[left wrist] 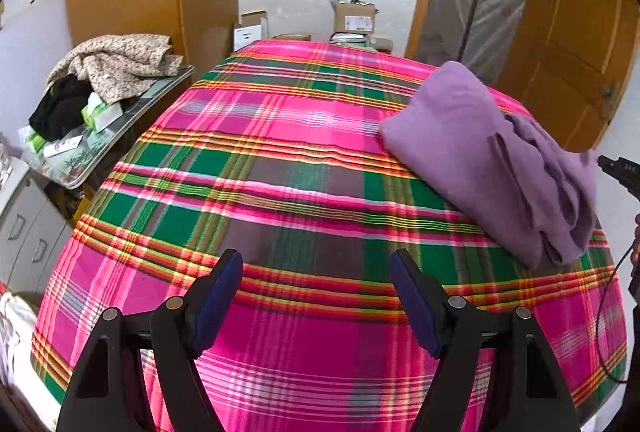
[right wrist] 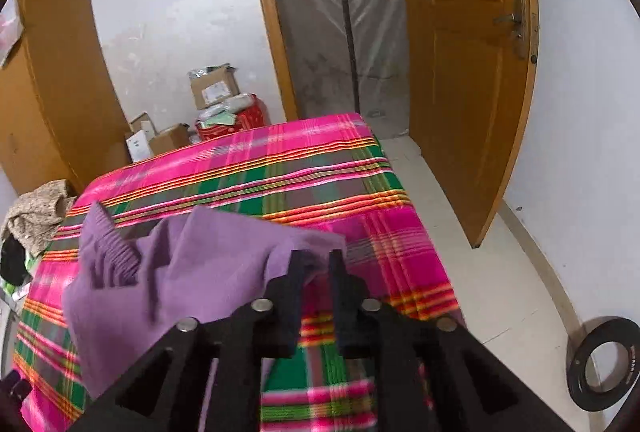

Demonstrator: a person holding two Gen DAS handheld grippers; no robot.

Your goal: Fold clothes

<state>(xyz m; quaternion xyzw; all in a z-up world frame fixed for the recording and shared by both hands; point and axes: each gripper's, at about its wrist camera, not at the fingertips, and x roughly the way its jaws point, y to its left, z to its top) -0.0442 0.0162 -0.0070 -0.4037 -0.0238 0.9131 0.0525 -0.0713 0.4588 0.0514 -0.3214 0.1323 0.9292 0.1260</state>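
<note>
Left: side counter (left wrist: 120, 136) with a heap of other clothes (left wrist: 120, 68), not in play. Left tool (left wrist: 316, 296) hovers over bare plaid bed (left wrist: 280, 160), jaws wide, nothing between them. Purple sweater (left wrist: 480, 152) lies folded near the bed's right edge, loose sleeve end bunched on top toward the right. Right tool (right wrist: 316, 260) sits at the sweater's near corner, jaws narrow with a gap; a bit of fabric edge lies between the tips, but I can't tell if the pads actually pinch it. Looks like the fold is nearly done. To finish well: tuck the bunched sleeve flat, square the edges, keep the stack clear of the bed edge.
</note>
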